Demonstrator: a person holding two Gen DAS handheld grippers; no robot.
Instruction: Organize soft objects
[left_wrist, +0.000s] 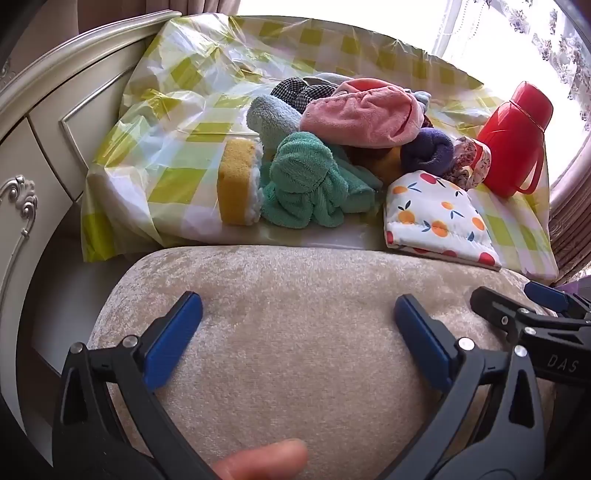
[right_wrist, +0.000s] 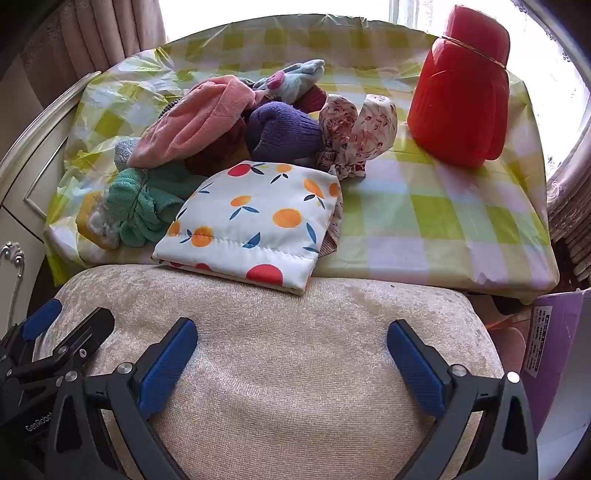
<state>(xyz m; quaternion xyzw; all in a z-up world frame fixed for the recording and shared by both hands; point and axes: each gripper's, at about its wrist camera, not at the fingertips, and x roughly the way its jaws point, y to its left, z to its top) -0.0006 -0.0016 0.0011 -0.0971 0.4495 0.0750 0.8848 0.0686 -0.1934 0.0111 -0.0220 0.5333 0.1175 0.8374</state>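
A pile of soft things lies on a table under a green-checked cloth (left_wrist: 177, 122): a yellow sponge (left_wrist: 236, 181), a green towel (left_wrist: 310, 184), a light blue towel (left_wrist: 269, 120), a pink cloth (left_wrist: 362, 114), a purple sock ball (left_wrist: 426, 151), a floral cloth bundle (right_wrist: 354, 133) and a fruit-print padded pouch (left_wrist: 439, 218) at the near edge. The pouch (right_wrist: 255, 218) is closest in the right wrist view. My left gripper (left_wrist: 297, 332) and my right gripper (right_wrist: 291, 354) are both open and empty, side by side above a beige cushion (left_wrist: 303, 369), short of the pile.
A red plastic flask (right_wrist: 461, 85) stands upright at the table's far right. A cream carved dresser (left_wrist: 40, 155) is on the left. A purple box (right_wrist: 554, 354) sits low on the right. Curtains and a bright window are behind.
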